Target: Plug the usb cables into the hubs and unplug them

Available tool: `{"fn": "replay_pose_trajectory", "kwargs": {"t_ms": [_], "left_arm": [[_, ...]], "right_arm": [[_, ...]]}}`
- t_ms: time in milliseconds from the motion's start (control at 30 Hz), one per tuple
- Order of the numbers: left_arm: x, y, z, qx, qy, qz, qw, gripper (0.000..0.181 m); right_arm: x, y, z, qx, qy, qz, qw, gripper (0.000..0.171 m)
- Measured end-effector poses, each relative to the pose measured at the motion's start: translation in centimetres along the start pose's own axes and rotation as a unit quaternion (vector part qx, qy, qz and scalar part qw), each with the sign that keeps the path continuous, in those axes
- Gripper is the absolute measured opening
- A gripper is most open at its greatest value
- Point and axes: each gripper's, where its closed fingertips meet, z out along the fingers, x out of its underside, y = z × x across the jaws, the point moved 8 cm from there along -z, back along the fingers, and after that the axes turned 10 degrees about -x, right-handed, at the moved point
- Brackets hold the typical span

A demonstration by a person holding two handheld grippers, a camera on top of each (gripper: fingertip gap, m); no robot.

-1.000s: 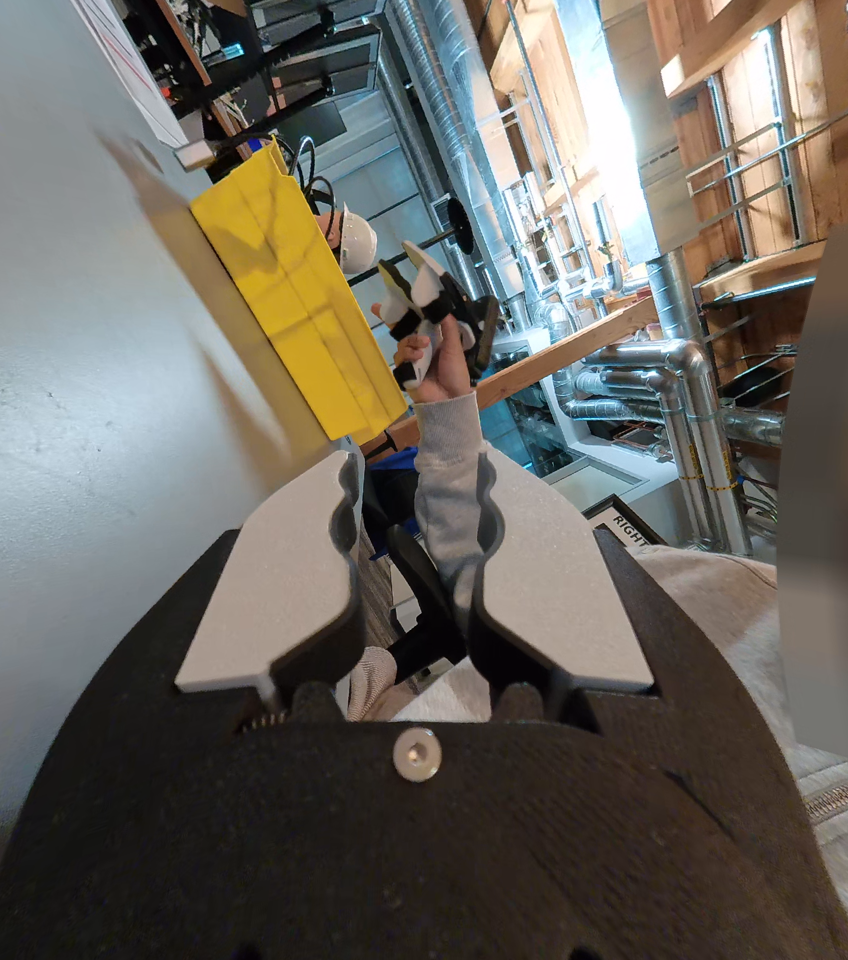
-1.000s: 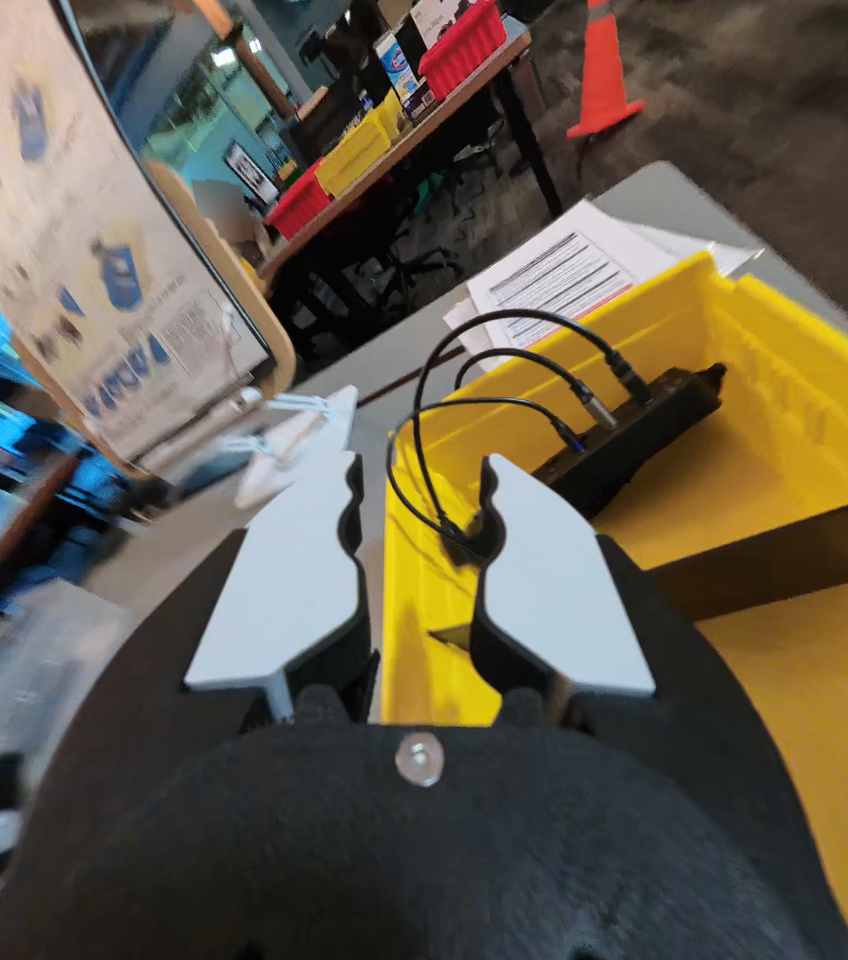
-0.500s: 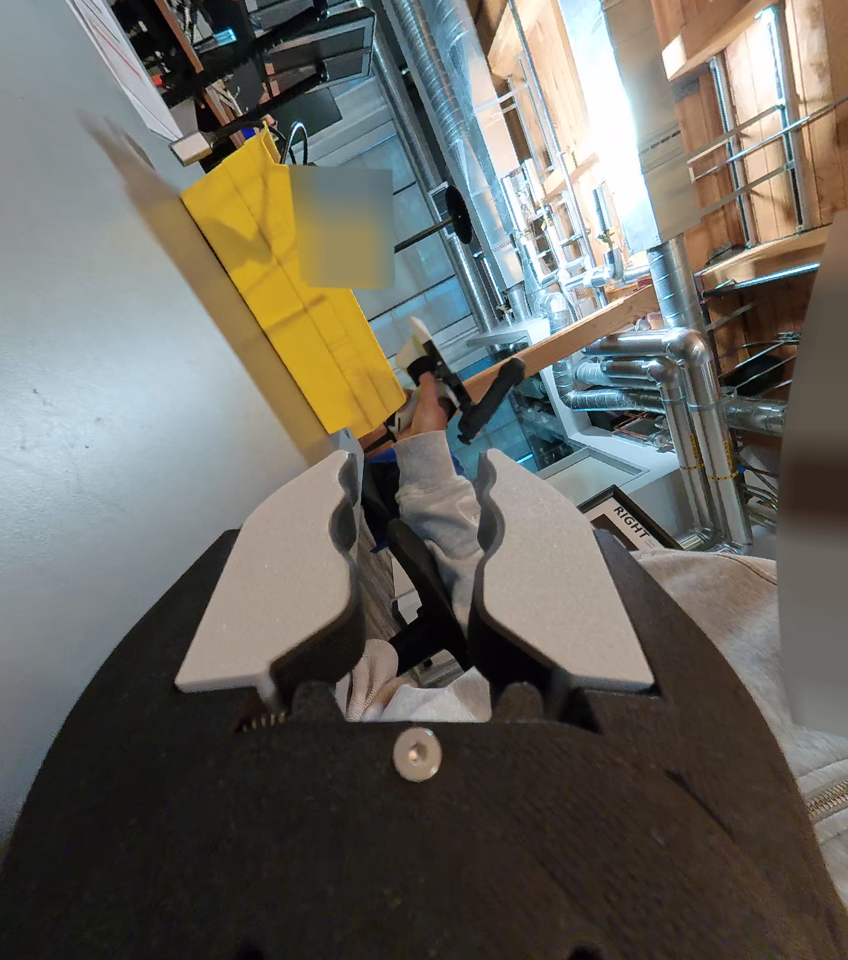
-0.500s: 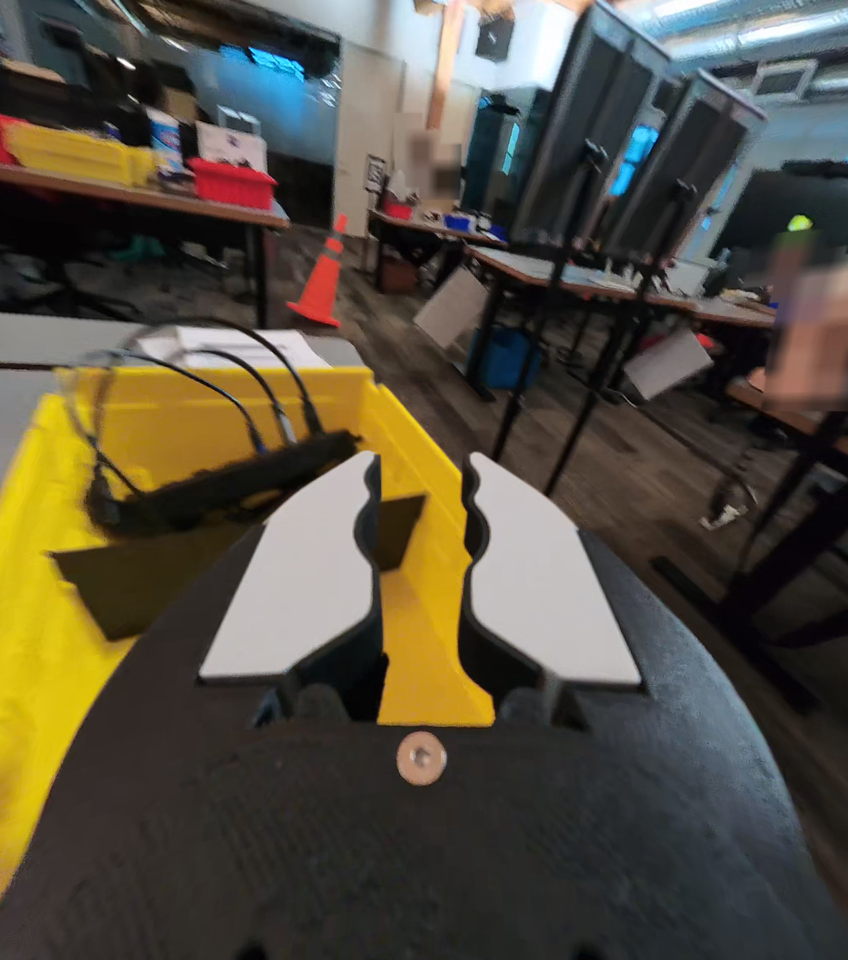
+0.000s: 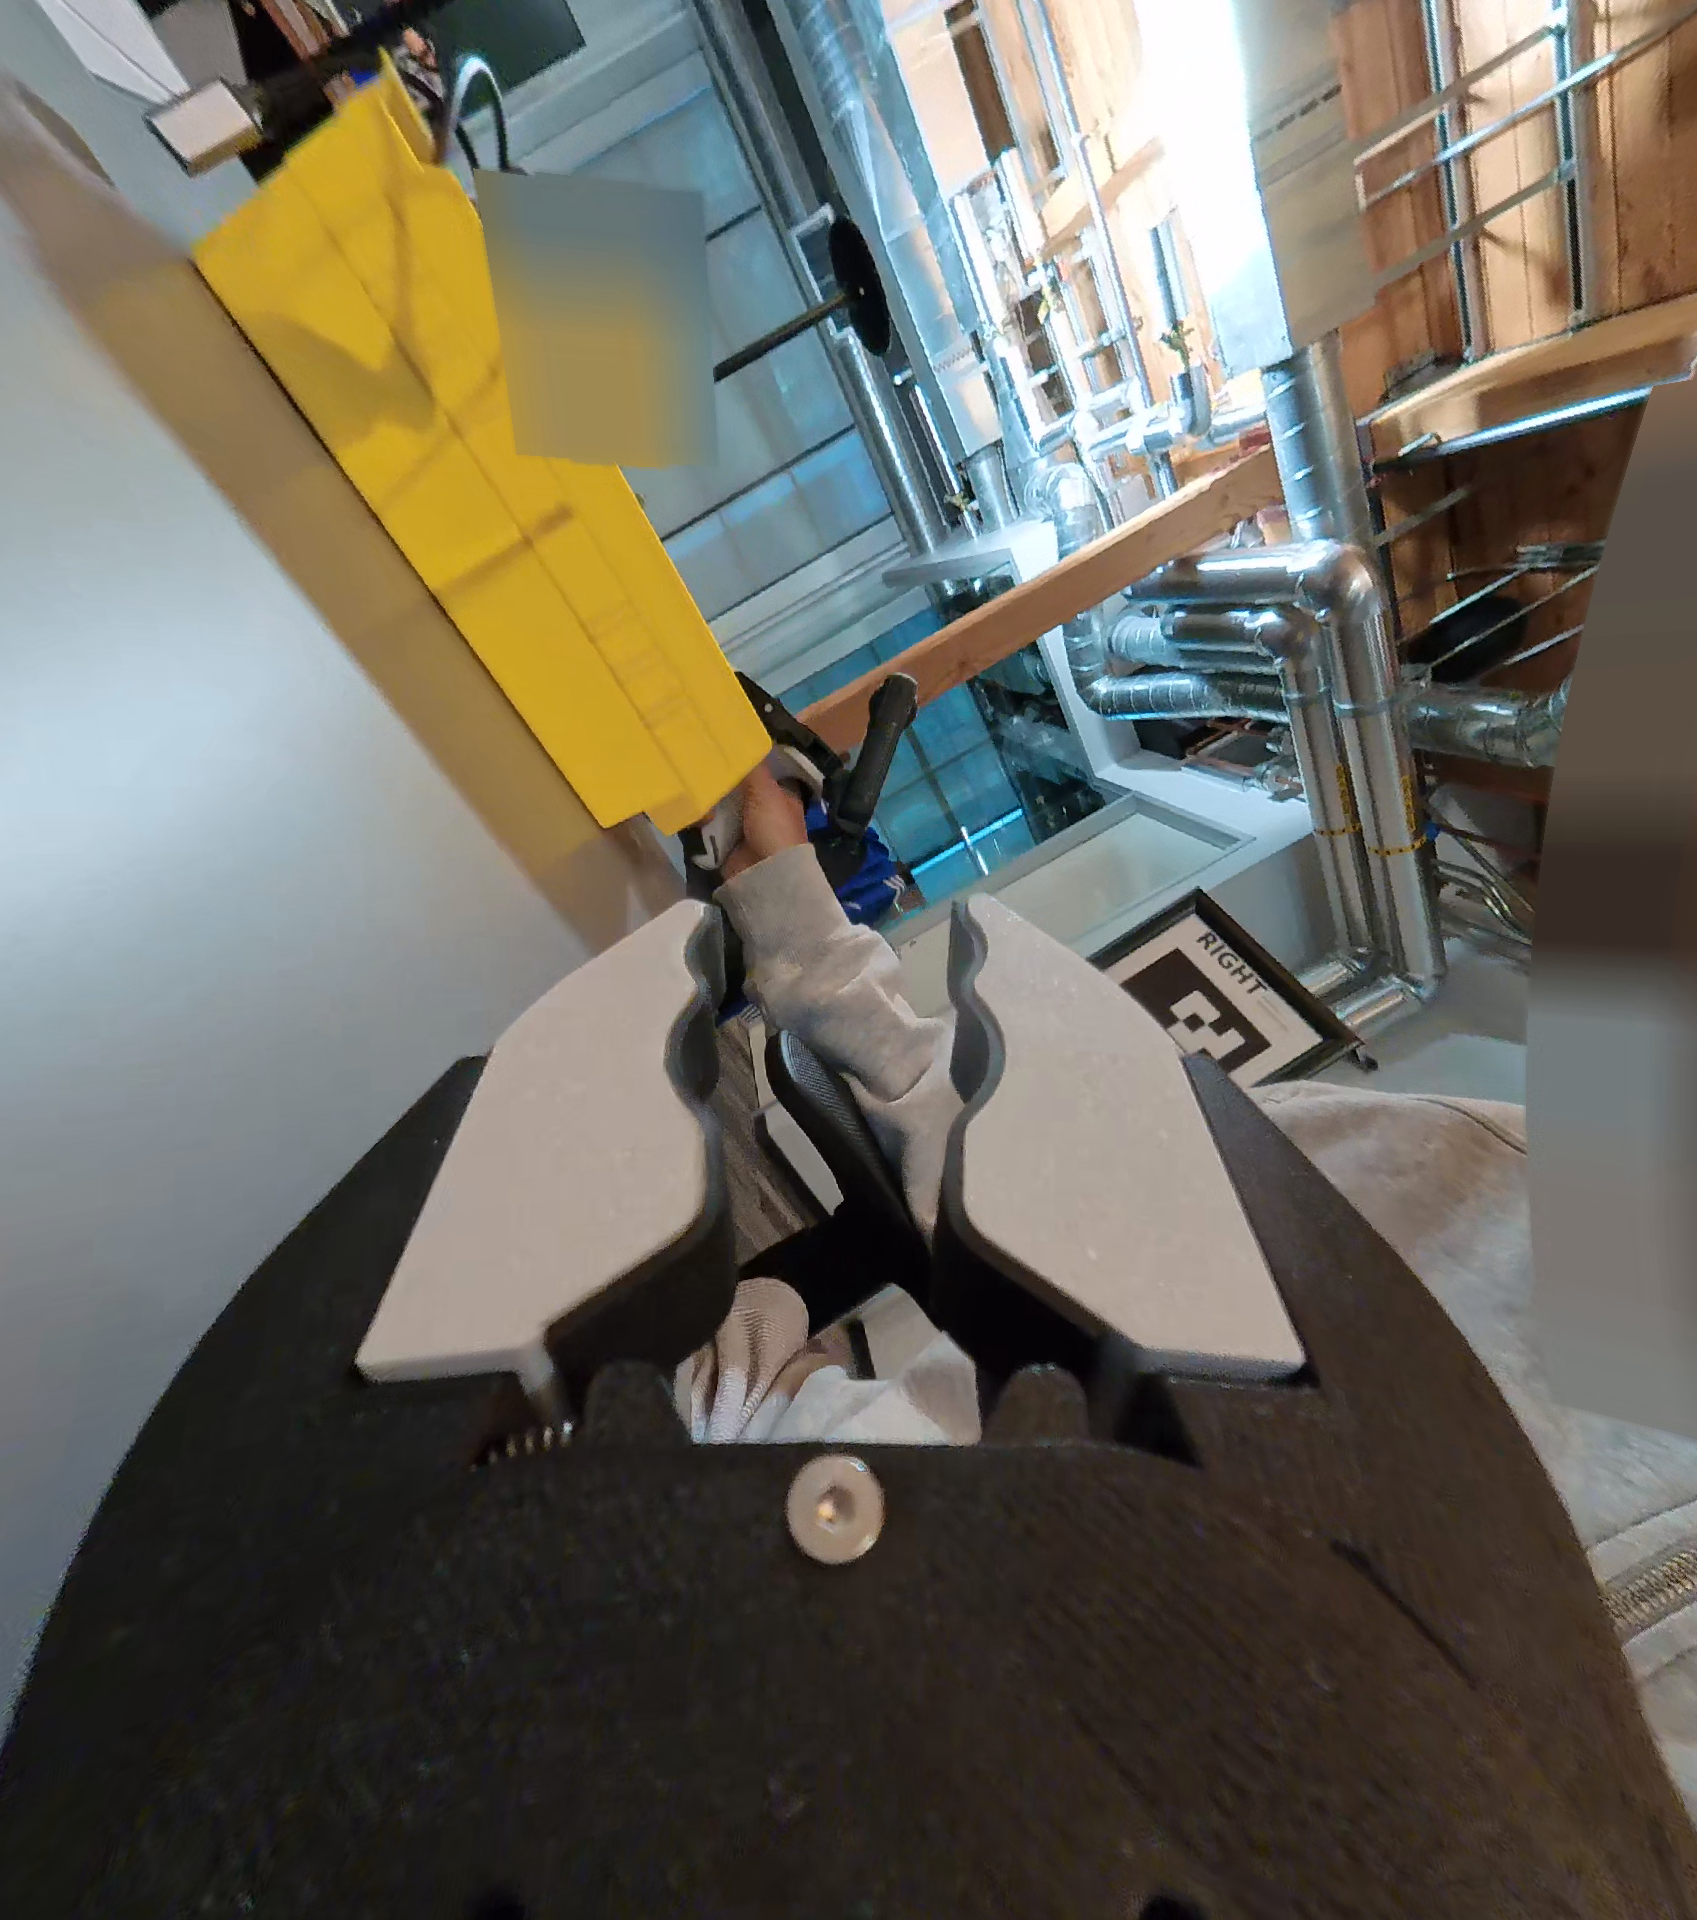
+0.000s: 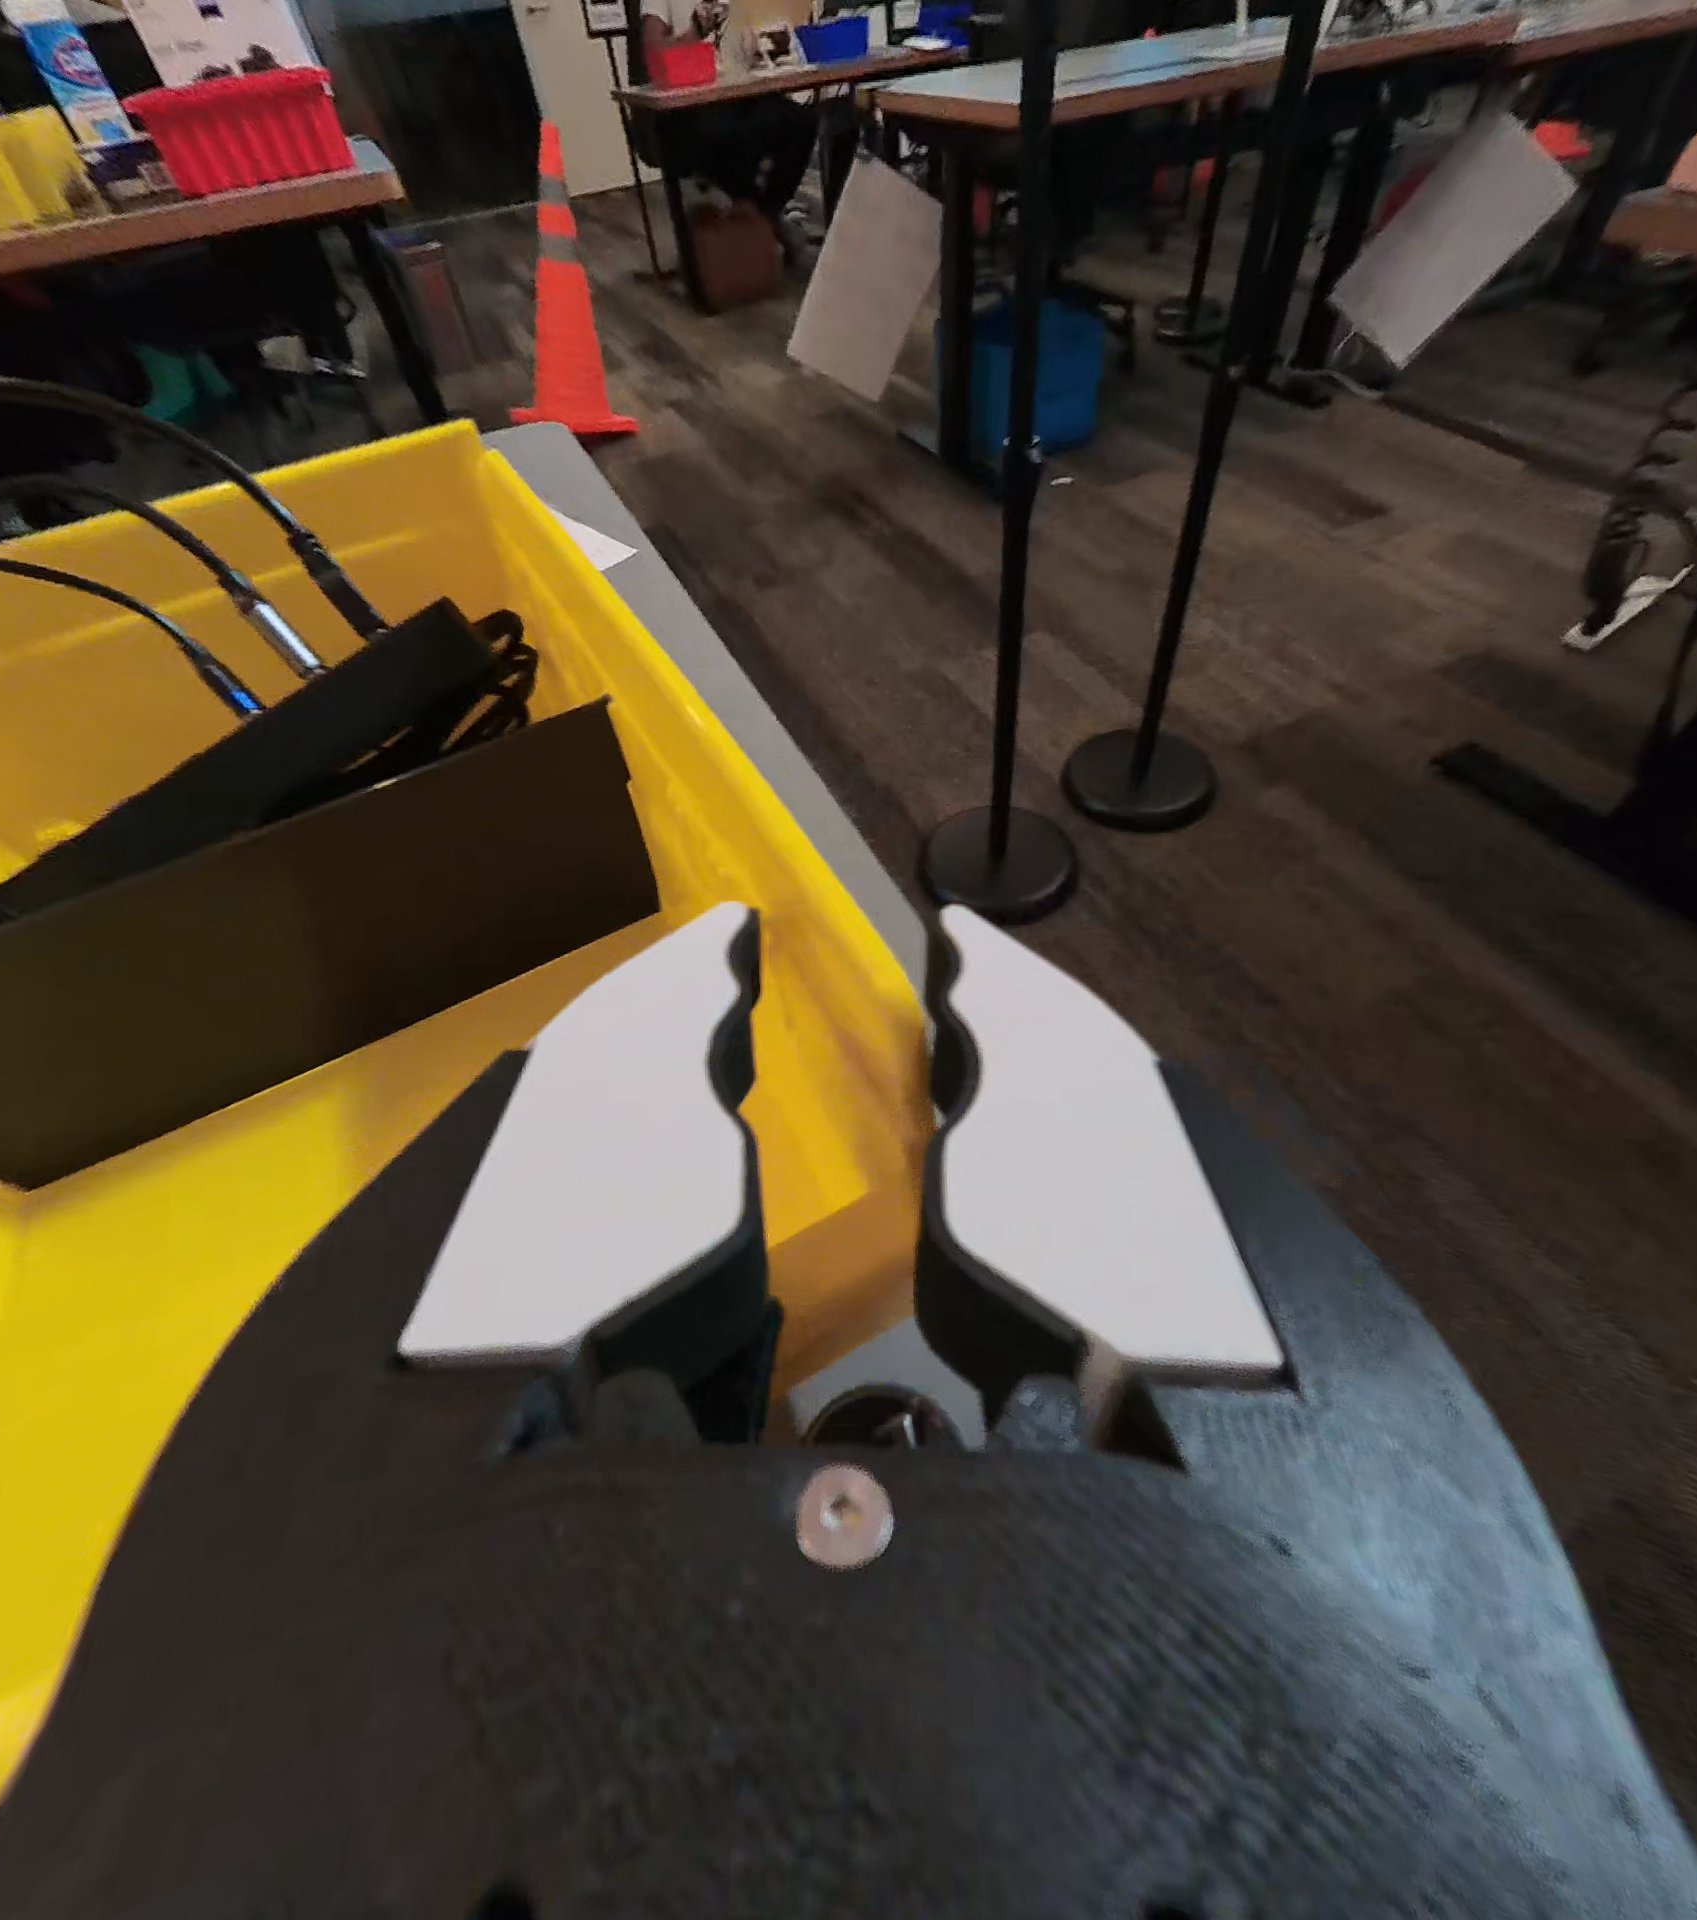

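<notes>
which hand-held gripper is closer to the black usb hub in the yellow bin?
Right. The right hand-held gripper hovers over the yellow plastic bin's near corner, the black USB hub ahead-left. The left hand-held gripper is off the bin's end.

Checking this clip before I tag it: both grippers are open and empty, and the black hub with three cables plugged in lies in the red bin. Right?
Not quite: the bin is yellow, not red. The right wrist view shows the black hub with its three cables lying in the yellow bin. The rest stands: the right gripper and the left gripper are both open and empty.
</notes>
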Motion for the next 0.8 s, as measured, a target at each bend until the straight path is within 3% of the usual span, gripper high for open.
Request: {"fn": "replay_pose_trajectory", "kwargs": {"t_ms": [200, 367, 467, 533, 800], "left_arm": [[0.1, 0.0, 1.8, 0.005, 0.026, 0.007, 1.000, 0.041], [0.3, 0.0, 2.6, 0.008, 0.039, 0.011, 0.999, 0.041], [0.3, -0.1, 2.5, 0.006, 0.040, 0.014, 0.999, 0.041], [0.3, -0.1, 2.3, 0.003, 0.037, 0.017, 0.999, 0.041], [0.3, -0.2, 0.2, -0.017, 0.016, 0.029, 0.999, 0.042]], "right_arm": [[0.7, 2.0, -2.6, -0.145, 0.035, 0.022, 0.989, 0.004], [0.7, 3.3, -3.1, -0.107, 0.043, -0.094, 0.989, 0.004], [0.3, 3.4, -3.0, -0.085, 0.013, -0.094, 0.992, 0.036], [0.2, 3.1, -2.6, -0.075, 0.005, -0.084, 0.994, 0.049], [1.0, 2.3, 0.4, -0.105, 0.024, -0.002, 0.994, 0.063]]}}
